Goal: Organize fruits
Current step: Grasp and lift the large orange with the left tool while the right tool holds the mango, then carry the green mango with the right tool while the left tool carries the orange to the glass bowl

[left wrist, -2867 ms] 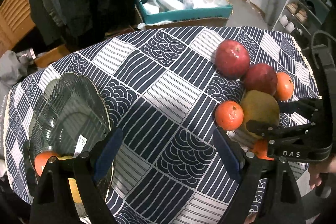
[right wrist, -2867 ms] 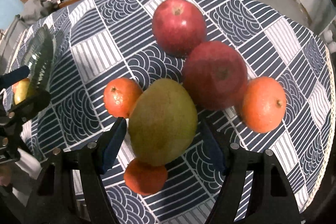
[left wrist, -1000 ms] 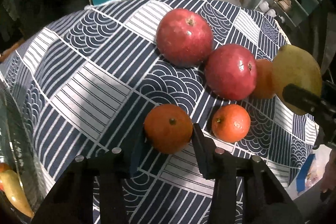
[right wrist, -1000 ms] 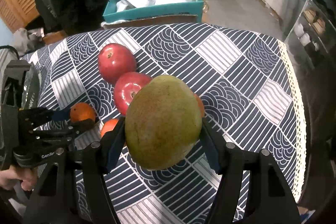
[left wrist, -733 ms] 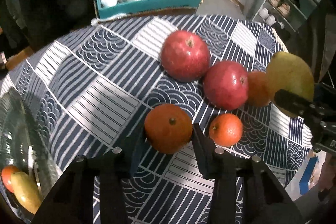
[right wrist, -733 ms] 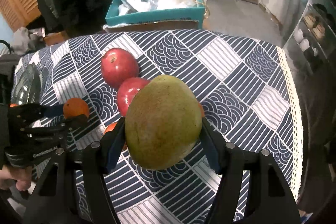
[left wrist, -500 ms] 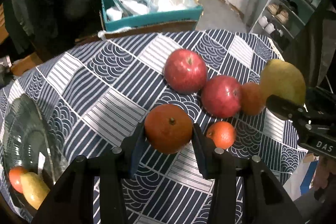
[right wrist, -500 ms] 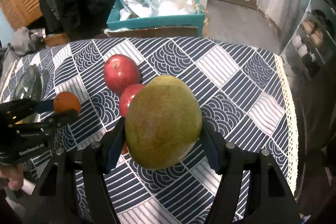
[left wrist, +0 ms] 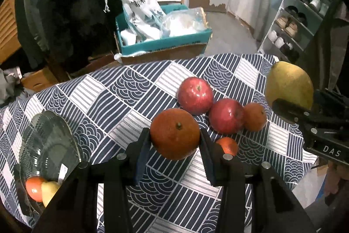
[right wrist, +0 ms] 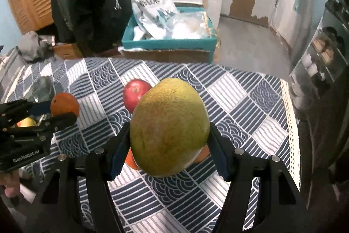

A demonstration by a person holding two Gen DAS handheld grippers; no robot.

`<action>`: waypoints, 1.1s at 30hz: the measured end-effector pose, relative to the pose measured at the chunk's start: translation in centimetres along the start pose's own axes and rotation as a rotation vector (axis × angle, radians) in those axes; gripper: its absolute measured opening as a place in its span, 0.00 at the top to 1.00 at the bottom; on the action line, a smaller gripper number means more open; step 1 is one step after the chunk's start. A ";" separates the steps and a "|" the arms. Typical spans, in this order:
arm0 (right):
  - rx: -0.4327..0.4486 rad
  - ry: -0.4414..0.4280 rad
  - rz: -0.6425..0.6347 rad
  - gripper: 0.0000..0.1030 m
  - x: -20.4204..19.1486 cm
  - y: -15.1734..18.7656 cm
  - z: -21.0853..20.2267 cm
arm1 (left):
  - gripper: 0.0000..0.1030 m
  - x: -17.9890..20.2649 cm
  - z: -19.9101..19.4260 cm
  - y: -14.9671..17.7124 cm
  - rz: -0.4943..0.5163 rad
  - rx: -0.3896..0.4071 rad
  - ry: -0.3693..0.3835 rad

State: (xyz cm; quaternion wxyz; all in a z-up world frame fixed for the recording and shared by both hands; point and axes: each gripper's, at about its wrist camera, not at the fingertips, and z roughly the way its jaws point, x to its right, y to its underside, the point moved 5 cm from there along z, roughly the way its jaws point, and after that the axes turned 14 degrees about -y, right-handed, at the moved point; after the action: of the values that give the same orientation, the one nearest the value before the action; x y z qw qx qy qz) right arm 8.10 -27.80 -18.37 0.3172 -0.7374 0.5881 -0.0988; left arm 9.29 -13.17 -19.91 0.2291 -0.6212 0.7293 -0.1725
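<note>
Fruits [left wrist: 195, 95] loose on patterned tablecloth [left wrist: 122, 99], glass plate [left wrist: 50, 145] well apart

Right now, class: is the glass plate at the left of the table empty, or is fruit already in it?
Not empty. The glass plate holds two pieces of fruit at its near edge: an orange one and a yellow one.

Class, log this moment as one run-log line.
left gripper: holds orange | right gripper: holds mango | both above table
</note>
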 end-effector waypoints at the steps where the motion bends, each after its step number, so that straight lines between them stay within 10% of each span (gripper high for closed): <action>1: 0.007 -0.001 -0.005 0.34 -0.2 -0.2 -0.2 | 0.57 -0.1 -0.4 -0.1 -0.002 0.010 -0.003; 33: 0.142 -0.105 -0.139 0.34 -8.9 -4.9 -3.5 | 0.57 -6.7 -8.8 -1.7 -0.122 0.163 -0.025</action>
State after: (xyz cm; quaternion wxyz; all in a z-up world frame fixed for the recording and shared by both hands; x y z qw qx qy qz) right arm 7.65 -20.20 -10.75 0.3917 -0.7561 0.5096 -0.1231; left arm 6.71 -7.18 -10.81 0.2773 -0.6458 0.6707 -0.2371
